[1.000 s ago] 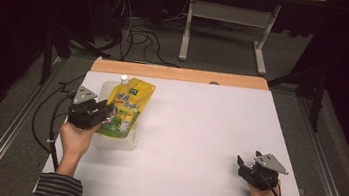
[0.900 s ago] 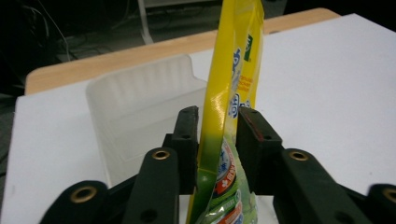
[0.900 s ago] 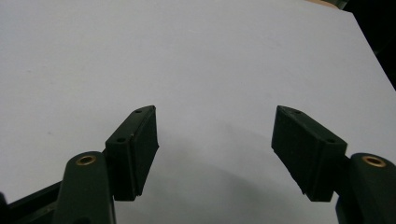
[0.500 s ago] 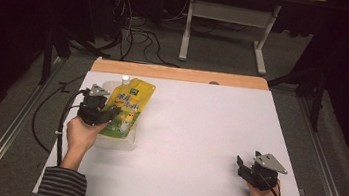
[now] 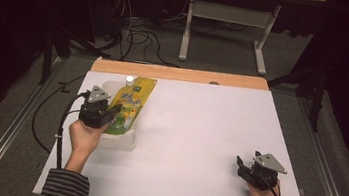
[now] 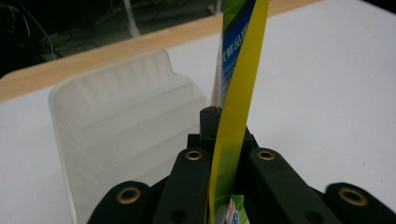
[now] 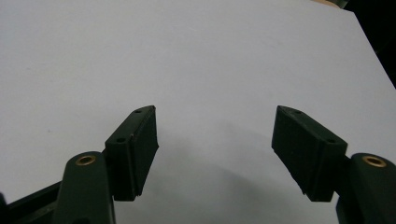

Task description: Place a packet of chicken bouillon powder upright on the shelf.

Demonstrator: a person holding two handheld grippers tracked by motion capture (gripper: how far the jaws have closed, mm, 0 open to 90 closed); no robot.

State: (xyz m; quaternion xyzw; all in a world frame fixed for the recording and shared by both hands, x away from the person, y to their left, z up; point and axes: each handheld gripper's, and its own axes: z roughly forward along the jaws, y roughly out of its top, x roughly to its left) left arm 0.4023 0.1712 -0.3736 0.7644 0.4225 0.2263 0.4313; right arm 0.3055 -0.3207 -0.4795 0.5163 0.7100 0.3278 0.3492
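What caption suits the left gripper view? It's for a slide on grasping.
Left gripper shut on the edge of a yellow pouch, beside a translucent tray.

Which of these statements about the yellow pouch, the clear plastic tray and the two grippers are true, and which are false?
1. The left gripper is shut on the flat yellow plastic pouch. True; the left gripper view shows the pouch edge pinched between its jaws.
2. The right gripper holds the pouch's white cap. False; its jaws stand open with nothing between them, above the bare white table.
3. A clear ribbed plastic tray sits beside the left gripper. True.
4. The pouch lies at the table's right edge. False; it is at the left side, its white cap toward the wooden far edge.
5. The two grippers touch each other. False; they are far apart.
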